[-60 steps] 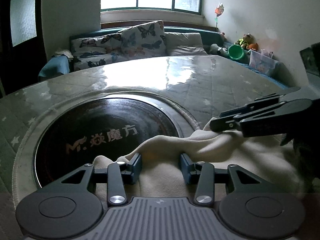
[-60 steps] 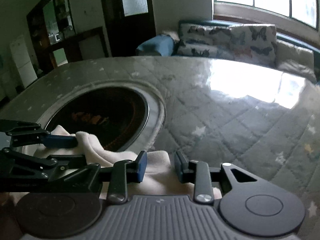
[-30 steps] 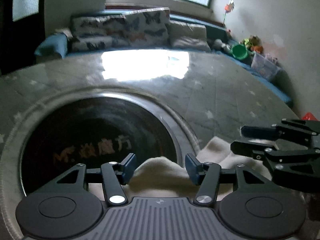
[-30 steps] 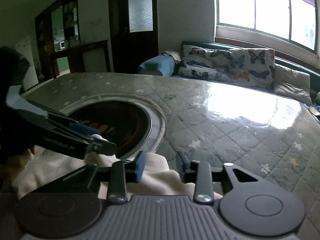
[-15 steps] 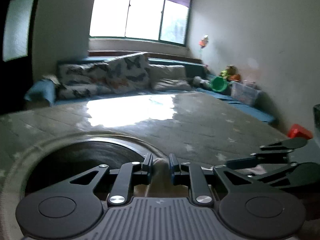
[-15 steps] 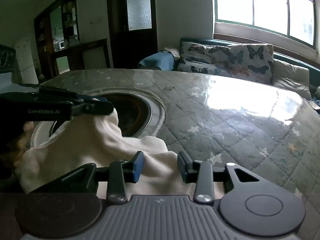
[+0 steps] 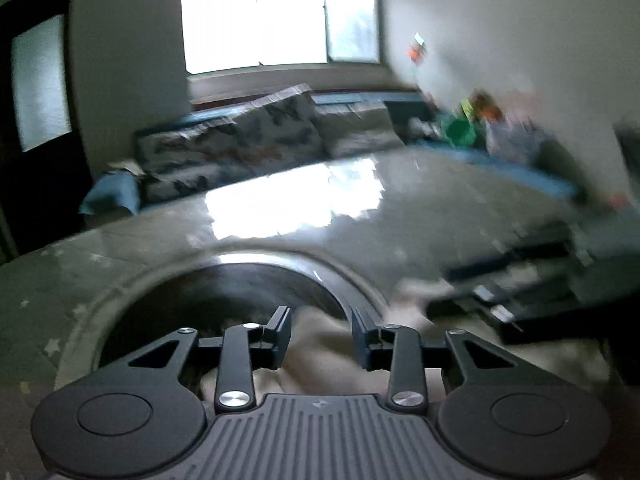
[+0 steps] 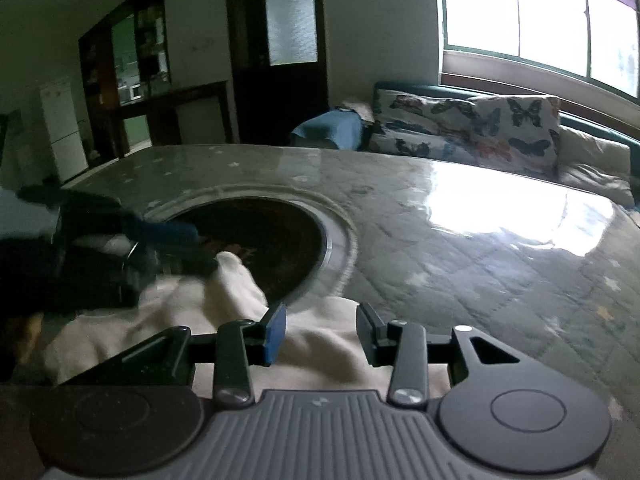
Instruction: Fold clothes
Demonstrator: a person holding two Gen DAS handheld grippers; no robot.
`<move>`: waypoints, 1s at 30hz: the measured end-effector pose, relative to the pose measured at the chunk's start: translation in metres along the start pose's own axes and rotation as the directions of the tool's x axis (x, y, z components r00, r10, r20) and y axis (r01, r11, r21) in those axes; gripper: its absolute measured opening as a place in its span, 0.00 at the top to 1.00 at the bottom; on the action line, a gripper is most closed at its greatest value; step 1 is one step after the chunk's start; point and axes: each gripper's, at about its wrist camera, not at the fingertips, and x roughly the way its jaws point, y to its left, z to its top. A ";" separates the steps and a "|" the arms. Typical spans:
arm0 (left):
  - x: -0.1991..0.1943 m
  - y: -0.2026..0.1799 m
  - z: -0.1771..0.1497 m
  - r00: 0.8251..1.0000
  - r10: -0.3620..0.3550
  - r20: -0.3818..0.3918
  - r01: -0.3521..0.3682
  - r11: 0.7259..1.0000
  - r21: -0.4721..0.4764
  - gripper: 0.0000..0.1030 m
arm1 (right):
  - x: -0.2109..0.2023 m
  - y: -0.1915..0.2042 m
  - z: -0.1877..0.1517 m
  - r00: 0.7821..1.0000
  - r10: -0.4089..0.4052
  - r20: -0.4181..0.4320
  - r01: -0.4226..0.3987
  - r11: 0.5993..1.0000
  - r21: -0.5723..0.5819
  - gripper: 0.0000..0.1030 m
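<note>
So we've got the cream-coloured soft fleece garment (image 8: 320, 332) bunched up on the grey quilted star-print tabletop (image 8: 460, 248), right at the near edge of the big dark round glass panel (image 8: 264, 236) set into it, with part of the cloth lapping over that panel's rim. Our left tongs (image 7: 321, 334) are spread apart with the cloth lying between the blue pads, not pinched. Same deal on the right tongs (image 8: 320, 334): released, fabric sitting loose in the gap. The left view is pretty blurry, so the other tool off to its right is just a dark smear. Back behind the tabletop there's a butterfly-print cushioned sofa (image 8: 472, 132) under the bright window (image 8: 540, 20).
</note>
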 end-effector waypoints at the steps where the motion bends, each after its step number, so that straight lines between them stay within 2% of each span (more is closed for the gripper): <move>1: 0.000 -0.002 -0.001 1.000 0.007 -0.010 -0.007 1.000 0.009 0.65 | 0.002 0.003 0.001 1.000 0.007 -0.002 -0.007 1.000 -0.005 0.62; 4: -0.001 -0.002 -0.009 0.999 0.015 -0.029 -0.016 1.000 -0.006 0.65 | 0.014 0.011 -0.001 0.999 -0.002 -0.039 0.000 0.999 -0.048 0.62; 12: -0.026 -0.001 -0.021 0.999 0.042 -0.013 -0.043 0.998 -0.051 0.64 | 0.018 0.016 -0.001 0.999 -0.034 -0.043 0.031 0.997 -0.067 0.61; 16: -0.045 0.008 -0.031 0.992 0.129 0.001 -0.128 0.988 -0.090 0.58 | -0.004 0.012 -0.005 1.000 -0.013 -0.010 0.013 1.000 -0.028 0.61; 18: -0.054 0.014 -0.038 0.989 0.148 -0.011 -0.148 0.982 -0.117 0.55 | -0.020 0.011 -0.010 1.000 -0.005 0.004 0.006 1.000 -0.027 0.60; 24: -0.073 0.023 -0.055 0.990 0.135 -0.053 -0.142 0.974 -0.179 0.55 | -0.063 0.003 -0.030 1.000 -0.001 0.018 0.001 1.000 -0.002 0.58; 28: -0.080 0.018 -0.055 0.990 0.133 -0.048 -0.140 0.975 -0.172 0.77 | -0.080 0.003 -0.040 1.000 0.003 0.023 -0.004 1.000 0.016 0.55; 30: -0.082 0.014 -0.054 0.990 0.134 -0.043 -0.139 0.978 -0.153 0.82 | -0.084 0.004 -0.044 1.000 0.004 0.021 -0.005 1.000 0.011 0.55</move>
